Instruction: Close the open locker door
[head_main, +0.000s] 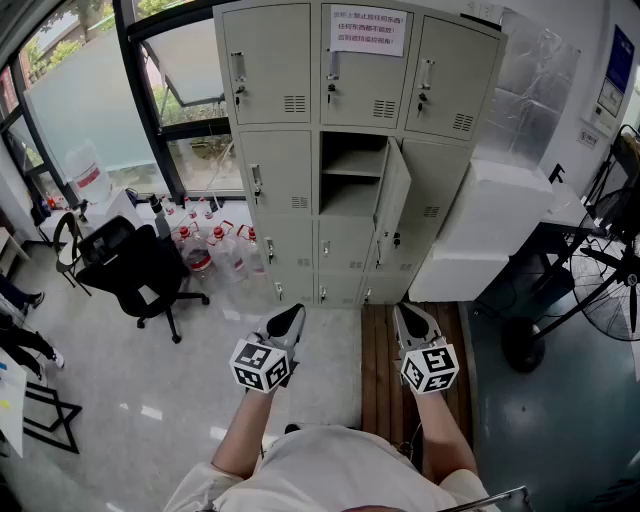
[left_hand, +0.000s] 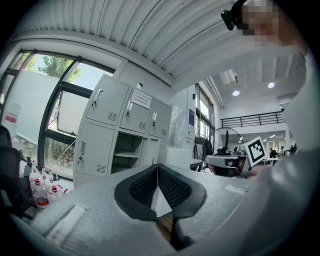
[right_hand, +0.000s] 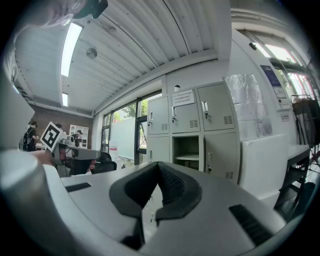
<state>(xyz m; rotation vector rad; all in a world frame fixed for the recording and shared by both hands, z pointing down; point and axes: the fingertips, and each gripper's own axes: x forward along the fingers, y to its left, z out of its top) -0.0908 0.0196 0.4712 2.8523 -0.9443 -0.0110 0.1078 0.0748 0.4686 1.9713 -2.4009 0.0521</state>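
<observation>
Door (head_main: 393, 190), sheet metal, hinged, ajar in lockers (head_main: 270, 70) at upper centre of frame. Likely light, stiff, free-swinging; best pushed at its free edge. Left gripper (head_main: 292, 314), right gripper (head_main: 405, 312): fingers together, empty, well apart from door.

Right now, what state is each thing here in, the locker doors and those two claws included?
Middle locker door: swung open, compartment exposed.
Other locker doors: shut.
Left gripper: jaws shut, holding nothing.
Right gripper: jaws shut, holding nothing.
Office chair: upright, unoccupied.
</observation>
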